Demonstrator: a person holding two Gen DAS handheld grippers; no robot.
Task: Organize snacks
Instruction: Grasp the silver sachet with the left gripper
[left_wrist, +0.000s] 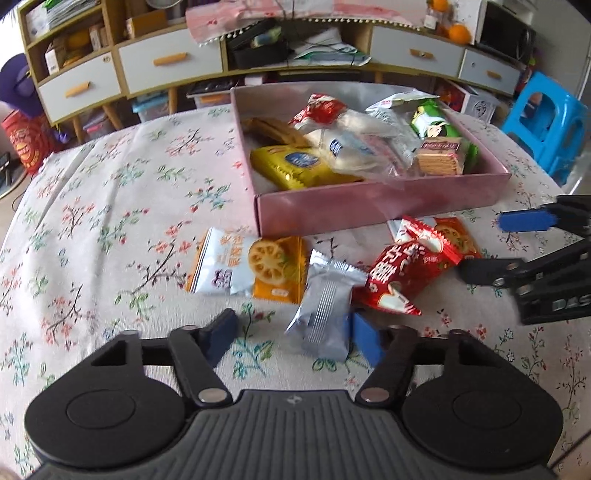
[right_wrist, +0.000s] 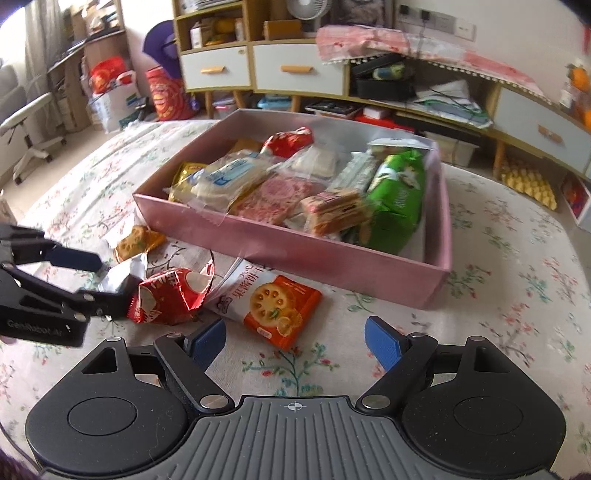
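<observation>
A pink box holding several snack packets stands on the floral tablecloth. In front of it lie a silver packet, a red packet, a white-and-orange biscuit packet and a second one. My left gripper straddles the silver packet; one pad touches it, the other stands apart. My right gripper is open just short of the second biscuit packet, holding nothing.
A low cabinet with white drawers runs behind the table. A blue plastic stool stands at the right. The tablecloth is bare to the left of the box.
</observation>
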